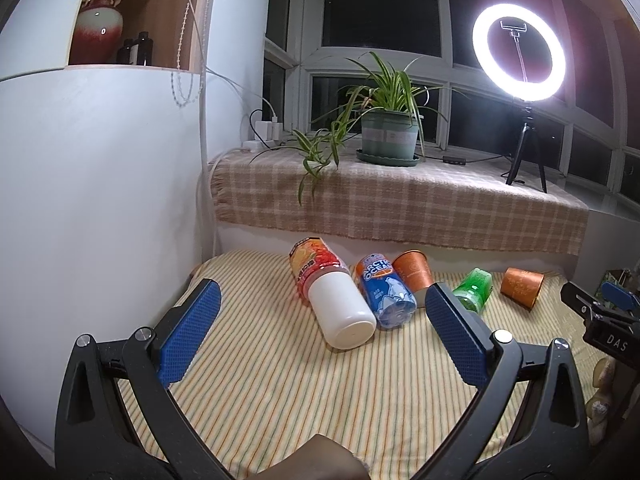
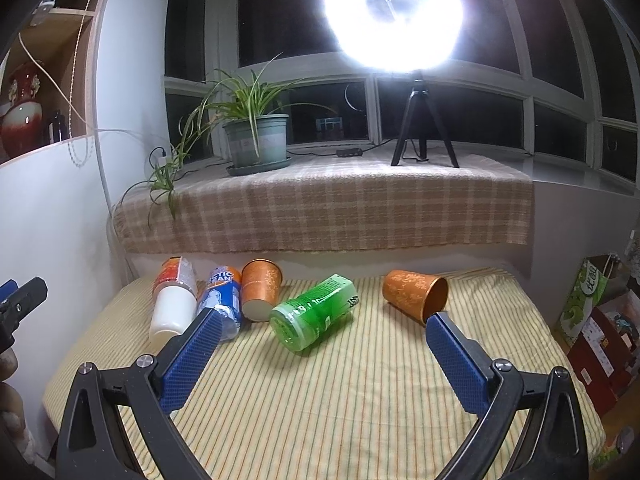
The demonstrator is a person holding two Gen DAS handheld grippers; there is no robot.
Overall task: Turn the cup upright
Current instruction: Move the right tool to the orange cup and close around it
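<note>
A: Five containers lie on their sides on the striped tabletop cloth (image 1: 304, 392) in my left wrist view: a white bottle (image 1: 340, 308), a blue can (image 1: 386, 292), an orange cup (image 1: 412, 270) touching it, a green can (image 1: 474, 288) and a second orange cup (image 1: 522, 286) apart at the right.

B: And the left claw (image 1: 320, 316)?

A: Spread wide, empty, near the white bottle. Behind, a plaid-covered sill (image 1: 400, 200) carries a potted plant (image 1: 390, 136) and a ring light (image 1: 519, 52).

B: Right wrist view?

A: My right claw (image 2: 320, 332) is spread, holding nothing. The green can (image 2: 314, 312) lies between its fingers (image 2: 192, 352); the second orange cup (image 2: 416, 292) lies just past the right fingertip, mouth rightward. Dark windows (image 2: 280, 20) behind.
</note>
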